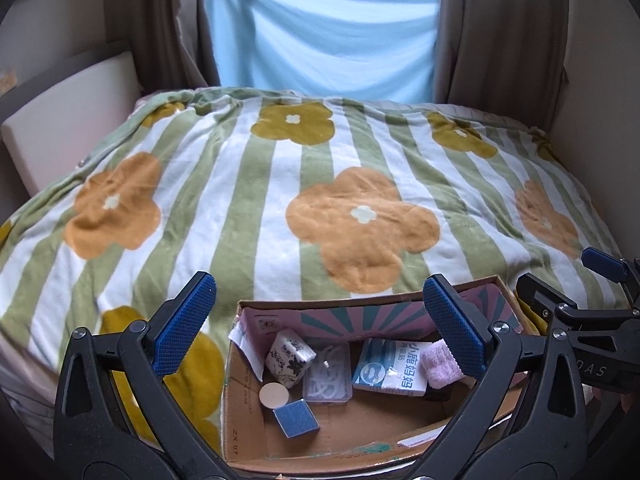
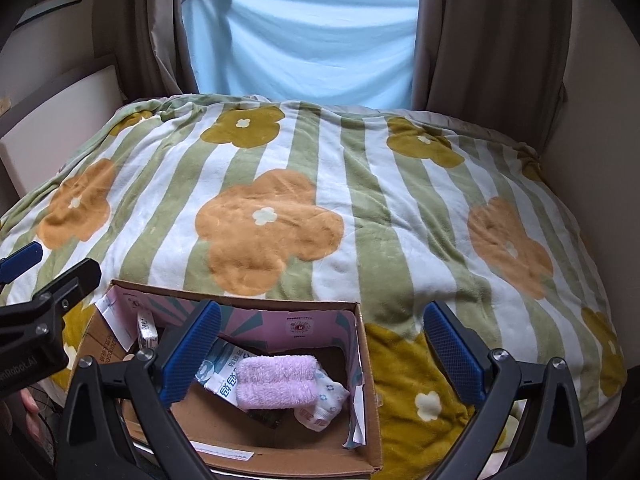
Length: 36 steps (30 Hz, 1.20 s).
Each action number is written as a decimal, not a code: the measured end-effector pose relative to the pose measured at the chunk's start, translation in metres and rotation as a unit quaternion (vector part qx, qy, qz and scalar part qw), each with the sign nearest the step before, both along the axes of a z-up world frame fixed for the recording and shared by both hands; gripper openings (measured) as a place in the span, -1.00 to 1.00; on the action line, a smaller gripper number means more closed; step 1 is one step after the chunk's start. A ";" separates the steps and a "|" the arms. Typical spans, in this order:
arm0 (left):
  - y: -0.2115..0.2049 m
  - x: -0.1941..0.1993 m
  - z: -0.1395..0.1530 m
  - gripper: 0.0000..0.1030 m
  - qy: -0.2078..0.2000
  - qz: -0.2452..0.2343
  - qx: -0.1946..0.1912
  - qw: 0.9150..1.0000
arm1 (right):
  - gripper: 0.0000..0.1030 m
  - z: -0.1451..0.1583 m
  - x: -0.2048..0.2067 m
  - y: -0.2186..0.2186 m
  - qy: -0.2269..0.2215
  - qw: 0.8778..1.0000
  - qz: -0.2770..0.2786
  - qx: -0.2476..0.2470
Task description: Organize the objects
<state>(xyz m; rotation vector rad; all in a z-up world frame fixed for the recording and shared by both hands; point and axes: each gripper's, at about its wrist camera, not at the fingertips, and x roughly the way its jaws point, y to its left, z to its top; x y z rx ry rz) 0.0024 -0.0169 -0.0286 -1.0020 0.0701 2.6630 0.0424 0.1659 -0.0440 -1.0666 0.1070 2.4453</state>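
Note:
An open cardboard box (image 1: 244, 400) (image 2: 368, 412) sits on the near edge of the bed. In the left wrist view it holds a black-and-white tissue pack (image 1: 290, 354), a clear plastic case (image 1: 327, 376), a round beige disc (image 1: 273, 395), a blue square block (image 1: 296, 418), a blue-and-white packet (image 1: 390, 364) and a pink rolled towel (image 1: 440, 364). The right wrist view shows the pink towel (image 2: 276, 380), the packet (image 2: 218, 372) and a patterned white sock (image 2: 328, 400). My left gripper (image 1: 320, 328) is open above the box. My right gripper (image 2: 324, 354) is open above the box's right side. Both are empty.
A green-and-white striped blanket with orange and yellow flowers (image 1: 320, 200) (image 2: 360, 200) covers the bed. A pale blue cloth (image 1: 320, 36) hangs over the window between brown curtains. A cream headboard panel (image 1: 68, 120) stands at the left. Walls close in on both sides.

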 end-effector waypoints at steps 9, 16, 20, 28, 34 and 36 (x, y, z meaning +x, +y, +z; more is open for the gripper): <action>-0.003 -0.001 -0.001 1.00 0.004 0.003 -0.006 1.000 | 0.96 0.002 -0.002 0.000 0.007 1.000 -0.003 0.002; -0.008 0.001 0.003 1.00 0.012 0.005 -0.011 1.000 | 0.96 0.005 -0.004 0.004 0.007 1.000 -0.006 0.001; -0.010 0.001 0.003 1.00 0.012 0.005 -0.007 1.000 | 0.96 0.007 -0.002 0.006 0.009 1.000 -0.009 0.002; -0.012 0.003 0.006 1.00 0.016 0.004 -0.004 1.000 | 0.96 0.009 0.000 0.006 0.012 1.000 -0.010 0.004; -0.010 0.003 0.006 1.00 0.014 0.003 -0.003 1.000 | 0.96 0.010 0.001 0.006 0.011 1.000 -0.008 0.003; -0.010 0.003 0.007 1.00 0.015 0.003 -0.002 1.000 | 0.96 0.011 0.001 0.005 0.011 1.000 -0.006 0.002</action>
